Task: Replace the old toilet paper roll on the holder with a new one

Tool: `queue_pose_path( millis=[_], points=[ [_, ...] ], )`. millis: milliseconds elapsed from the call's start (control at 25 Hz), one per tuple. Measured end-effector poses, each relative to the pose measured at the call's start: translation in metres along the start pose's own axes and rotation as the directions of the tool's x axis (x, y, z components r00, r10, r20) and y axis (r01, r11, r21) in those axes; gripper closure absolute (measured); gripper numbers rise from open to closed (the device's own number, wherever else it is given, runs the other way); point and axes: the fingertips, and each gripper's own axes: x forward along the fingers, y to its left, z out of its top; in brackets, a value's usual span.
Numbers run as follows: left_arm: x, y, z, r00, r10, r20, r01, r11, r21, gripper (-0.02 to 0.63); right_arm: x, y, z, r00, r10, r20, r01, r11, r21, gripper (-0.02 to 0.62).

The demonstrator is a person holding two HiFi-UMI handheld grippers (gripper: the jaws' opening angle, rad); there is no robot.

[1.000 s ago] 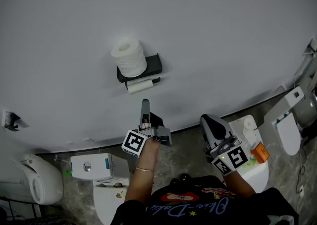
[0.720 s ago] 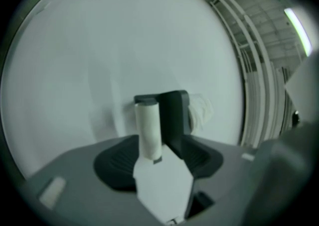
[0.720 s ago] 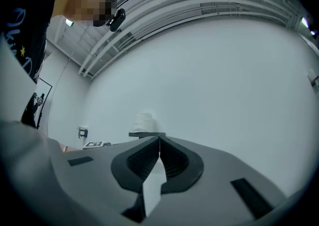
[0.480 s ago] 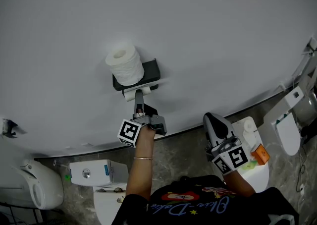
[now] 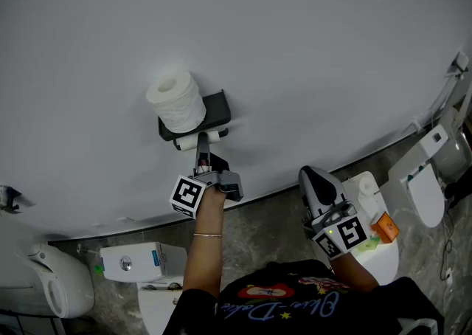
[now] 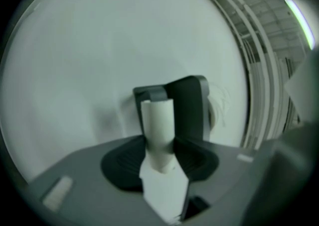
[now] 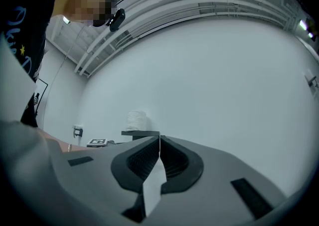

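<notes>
A toilet-fixture room, more test hall than home: ahead of the left tool (image 5: pixel 200 142), a white wall (image 5: pixel 317 53) carries a dark paper holder (image 5: pixel 216 108) with a full roll (image 5: pixel 175 101) and a cardboard tube (image 5: pixel 184 141). White toilets (image 5: pixel 424 193) stand behind the tool on stone-look floor (image 5: pixel 273 230), and exposed pipes (image 7: pixel 199 1) cross the ceiling.

- Script lettering (image 5: pixel 284 308): blue cursive across the dark shirt (image 5: pixel 391 310), 6 o'clock in the head view. Partly cut off, wording not surely legible.
- Left square marker (image 5: pixel 186 195): black-and-white coded pattern on the cube of the left tongs (image 5: pixel 200 146), near centre. No letters.
- Right square marker (image 5: pixel 352 232): same kind, on the cube of the right tongs (image 5: pixel 310 177), 5 o'clock.
- Blue label (image 5: pixel 155 257): on the white unit (image 5: pixel 125 261), 7 o'clock. Print too small to read.
</notes>
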Motion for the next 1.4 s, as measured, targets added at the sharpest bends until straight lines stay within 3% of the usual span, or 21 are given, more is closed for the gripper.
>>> queue_pose_path(
  millis=[480, 920, 1080, 1200, 1320, 1400],
  points=[
    [0.021, -0.006, -0.064, 0.992, -0.026, -0.125, 0.019, 0.998, -0.061, 0.440, -0.018, -0.019, 0.005, 0.997, -0.077, -0.003, 0.077, 0.997, -0.022, 0.581],
    [0.034, -0.018, -0.142, 0.960, -0.078, -0.268, 0.054, 0.994, -0.096, 0.440, -0.050, -0.044, 0.016, 0.985, -0.174, 0.011, 0.174, 0.983, -0.050, 0.581],
    [0.018, -0.030, -0.154, 0.935, -0.073, -0.346, 0.096, 0.994, 0.049, 0.440, -0.055, -0.044, 0.017, 0.985, -0.175, 0.010, 0.175, 0.984, -0.040, 0.581],
    [-0.003, -0.036, -0.144, 0.926, -0.042, -0.374, 0.132, 0.967, 0.219, 0.440, -0.051, -0.038, 0.014, 0.989, -0.147, 0.007, 0.147, 0.989, -0.020, 0.581],
    [-0.032, -0.041, -0.118, 0.932, 0.005, -0.363, 0.152, 0.902, 0.404, 0.440, -0.042, -0.023, 0.009, 0.995, -0.096, 0.003, 0.096, 0.995, 0.010, 0.581],
    [-0.053, -0.043, -0.097, 0.938, 0.057, -0.343, 0.156, 0.812, 0.563, 0.440, -0.033, -0.011, 0.003, 0.999, -0.054, -0.003, 0.054, 0.998, 0.027, 0.581]
  ],
)
